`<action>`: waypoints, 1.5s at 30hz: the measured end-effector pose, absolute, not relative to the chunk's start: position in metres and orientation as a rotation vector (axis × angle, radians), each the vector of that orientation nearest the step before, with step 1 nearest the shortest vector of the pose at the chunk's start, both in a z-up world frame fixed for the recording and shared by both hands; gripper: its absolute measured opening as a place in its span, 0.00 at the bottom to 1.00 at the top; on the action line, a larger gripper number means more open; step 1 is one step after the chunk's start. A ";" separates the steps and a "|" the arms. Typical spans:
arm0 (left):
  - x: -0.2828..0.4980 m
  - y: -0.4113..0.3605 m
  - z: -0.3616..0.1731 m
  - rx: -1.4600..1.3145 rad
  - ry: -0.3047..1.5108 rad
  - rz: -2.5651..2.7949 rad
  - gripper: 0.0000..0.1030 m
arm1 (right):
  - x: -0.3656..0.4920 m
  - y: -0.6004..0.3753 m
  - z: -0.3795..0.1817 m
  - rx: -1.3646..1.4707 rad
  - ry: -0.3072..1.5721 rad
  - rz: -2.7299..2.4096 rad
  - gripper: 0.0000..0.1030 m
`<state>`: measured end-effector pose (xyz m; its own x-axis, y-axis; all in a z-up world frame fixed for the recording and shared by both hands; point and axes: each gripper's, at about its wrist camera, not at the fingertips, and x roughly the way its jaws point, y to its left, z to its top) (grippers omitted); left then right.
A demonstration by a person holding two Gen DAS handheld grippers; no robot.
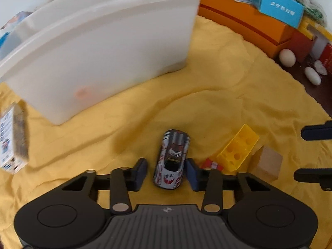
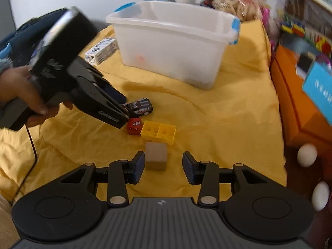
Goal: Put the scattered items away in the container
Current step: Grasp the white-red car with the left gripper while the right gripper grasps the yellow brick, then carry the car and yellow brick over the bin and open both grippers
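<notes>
A white plastic container (image 1: 116,41) (image 2: 174,47) stands on the yellow cloth (image 1: 217,103). My left gripper (image 1: 166,171) is open with its fingers on either side of a toy car (image 1: 172,158) (image 2: 140,106), a gap on each side. To the car's right lie a small red toy (image 1: 211,164) (image 2: 134,126), a yellow brick (image 1: 238,148) (image 2: 158,132) and a wooden cube (image 1: 269,164) (image 2: 156,155). My right gripper (image 2: 162,167) is open just behind the wooden cube, which sits near its left finger. A small printed box (image 1: 14,139) (image 2: 102,50) lies left of the container.
Orange boxes (image 1: 249,25) (image 2: 300,108) and a blue box (image 1: 280,6) line the right side beyond the cloth's edge. White egg-like objects (image 1: 287,57) (image 2: 307,155) lie on the dark surface at the right. Assorted clutter sits behind the container.
</notes>
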<state>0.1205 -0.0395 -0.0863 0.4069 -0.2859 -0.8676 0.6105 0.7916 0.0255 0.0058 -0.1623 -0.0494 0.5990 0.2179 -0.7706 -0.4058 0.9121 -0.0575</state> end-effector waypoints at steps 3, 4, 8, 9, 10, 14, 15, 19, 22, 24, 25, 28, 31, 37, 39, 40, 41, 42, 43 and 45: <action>0.122 -0.037 -0.084 0.349 1.008 -0.592 0.32 | 0.009 -0.154 -0.048 -0.339 0.807 0.402 0.42; 0.120 -0.034 -0.084 0.348 1.014 -0.585 0.32 | 0.011 -0.150 -0.047 -0.377 0.794 0.427 0.43; 0.105 -0.016 -0.079 0.332 1.051 -0.541 0.32 | 0.023 -0.132 -0.053 -0.533 0.787 0.541 0.43; 0.100 -0.010 -0.078 0.322 1.058 -0.526 0.32 | 0.027 -0.128 -0.057 -0.565 0.795 0.561 0.43; 0.093 -0.003 -0.077 0.308 1.064 -0.512 0.32 | 0.032 -0.123 -0.062 -0.597 0.803 0.578 0.43; 0.067 0.015 -0.074 0.263 1.080 -0.482 0.32 | 0.049 -0.107 -0.079 -0.715 0.859 0.608 0.42; 0.063 0.018 -0.075 0.255 1.083 -0.475 0.32 | 0.053 -0.104 -0.083 -0.740 0.875 0.602 0.42; 0.049 0.025 -0.076 0.212 1.095 -0.449 0.32 | 0.076 -0.107 -0.094 -0.709 0.937 0.564 0.29; 0.049 0.025 -0.075 0.197 1.090 -0.438 0.33 | 0.090 -0.123 -0.085 -0.571 0.944 0.522 0.28; 0.046 0.025 -0.074 0.184 1.088 -0.436 0.33 | 0.095 -0.137 -0.074 -0.435 0.949 0.496 0.28; 0.047 0.023 -0.076 0.184 1.086 -0.439 0.33 | 0.094 -0.145 -0.067 -0.372 0.941 0.495 0.28; 0.045 0.021 -0.076 0.207 1.080 -0.445 0.33 | 0.082 -0.164 -0.051 -0.183 0.951 0.538 0.28; 0.043 0.019 -0.077 0.210 1.081 -0.461 0.33 | 0.061 -0.175 -0.054 0.014 1.060 0.658 0.28; 0.021 0.018 -0.072 0.181 1.101 -0.466 0.32 | 0.040 -0.174 -0.108 0.317 1.282 0.726 0.28; 0.010 0.017 -0.070 0.173 1.103 -0.481 0.32 | 0.036 -0.175 -0.120 0.404 1.329 0.746 0.28; 0.004 0.017 -0.071 0.181 1.103 -0.485 0.33 | 0.035 -0.177 -0.124 0.425 1.339 0.733 0.30; 0.000 0.017 -0.072 0.190 1.102 -0.485 0.33 | 0.036 -0.181 -0.125 0.441 1.330 0.706 0.32; -0.003 0.017 -0.073 0.197 1.102 -0.483 0.33 | 0.037 -0.187 -0.122 0.444 1.301 0.671 0.33; -0.004 0.017 -0.075 0.199 1.105 -0.480 0.33 | 0.036 -0.192 -0.117 0.426 1.261 0.629 0.36; -0.006 0.017 -0.075 0.200 1.103 -0.475 0.33 | 0.033 -0.198 -0.102 0.332 1.177 0.567 0.42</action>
